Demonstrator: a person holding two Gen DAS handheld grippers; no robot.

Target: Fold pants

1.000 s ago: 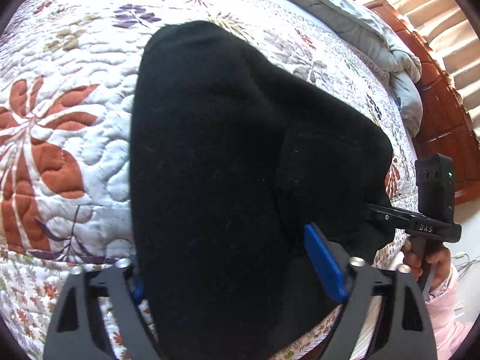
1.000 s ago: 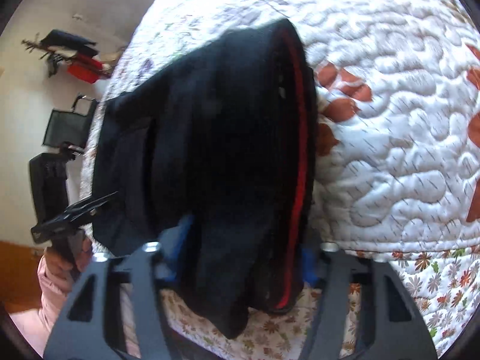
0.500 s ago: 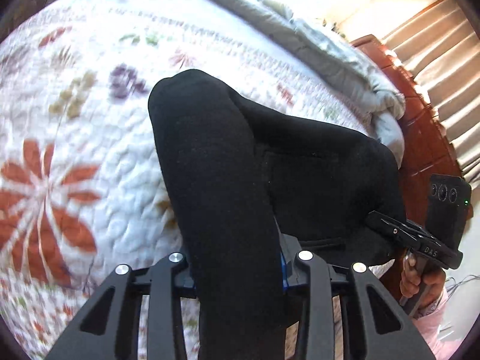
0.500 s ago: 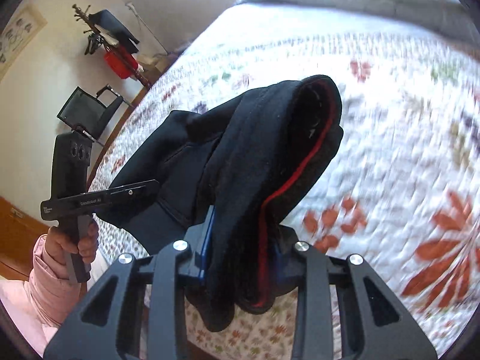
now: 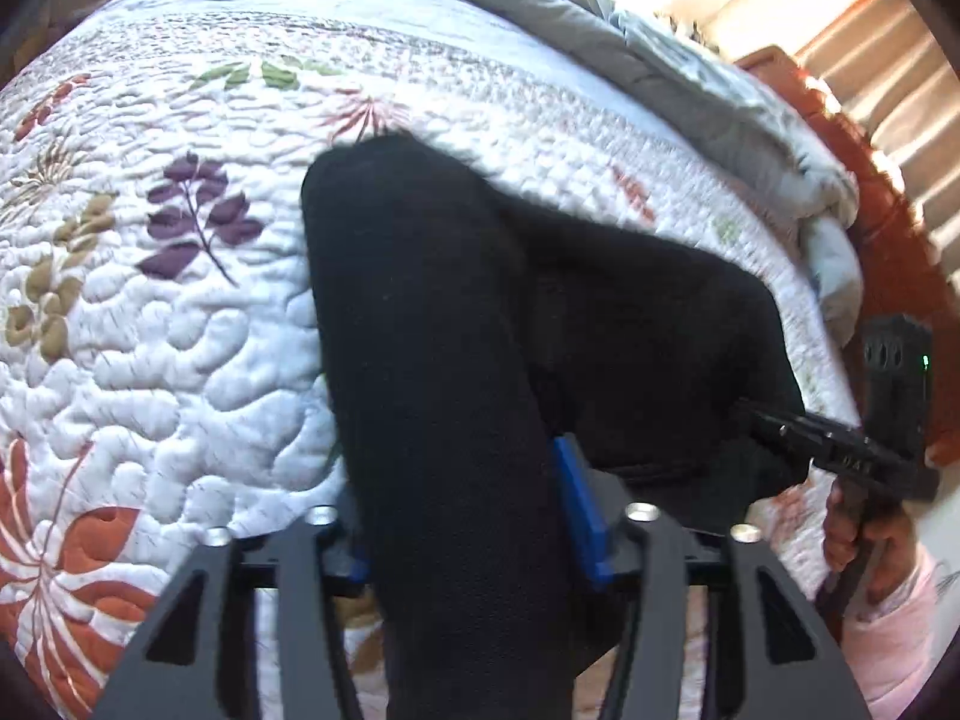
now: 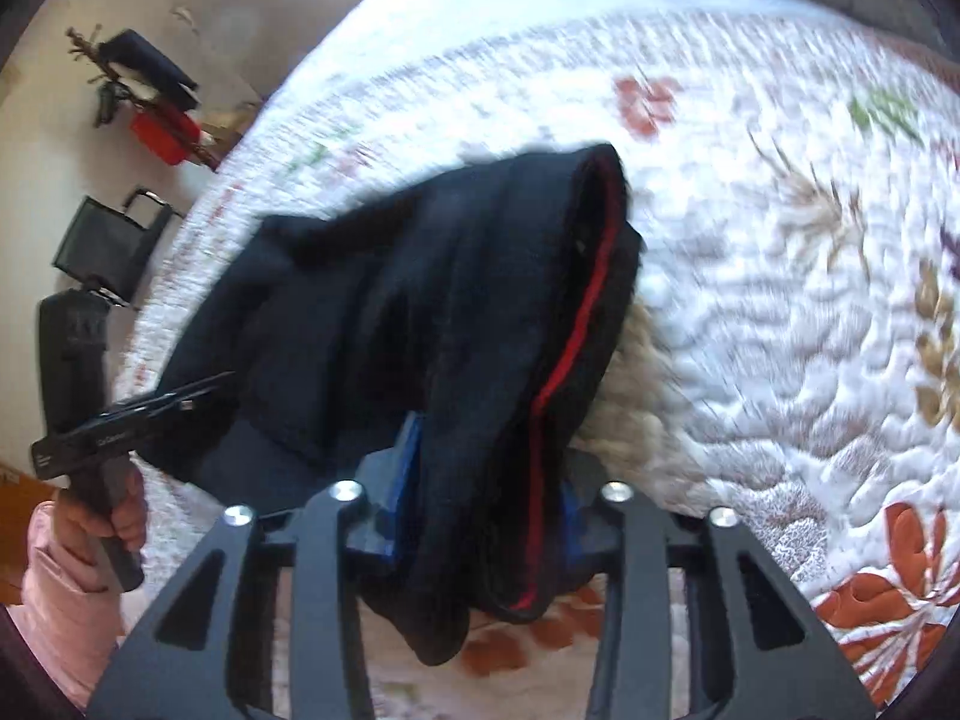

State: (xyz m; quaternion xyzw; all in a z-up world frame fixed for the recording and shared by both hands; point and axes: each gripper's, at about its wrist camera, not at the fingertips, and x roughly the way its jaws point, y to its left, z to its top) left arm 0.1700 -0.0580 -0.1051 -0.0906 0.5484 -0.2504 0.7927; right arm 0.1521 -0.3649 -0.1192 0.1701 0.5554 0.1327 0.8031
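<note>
Both grippers are carrying the black fabric pants with a thin red stripe [image 6: 456, 324] over the white floral quilted bedspread [image 5: 198, 324], and the view of that bedspread is changing: a second ago the cloth was filling most of each picture, low over the orange flower print, while now it is hanging bunched and raised, with the purple leaf sprig showing to its left in the left wrist view.

The left gripper [image 5: 474, 516] is holding one thick bundle of the pants between its blue pads; its jaws have just been opening after a tighter squeeze, yet the cloth is lying between them and draping over the front, so I judge the hold is slackening rather than gone. The right gripper [image 6: 480, 504] is pinching the red-striped edge in the same way, its jaws also widening slightly around the fabric.

This is suggesting the garment is being moved across the bedspread toward the grey duvet [image 5: 660, 48] side, probably to lay down a fold.
</note>
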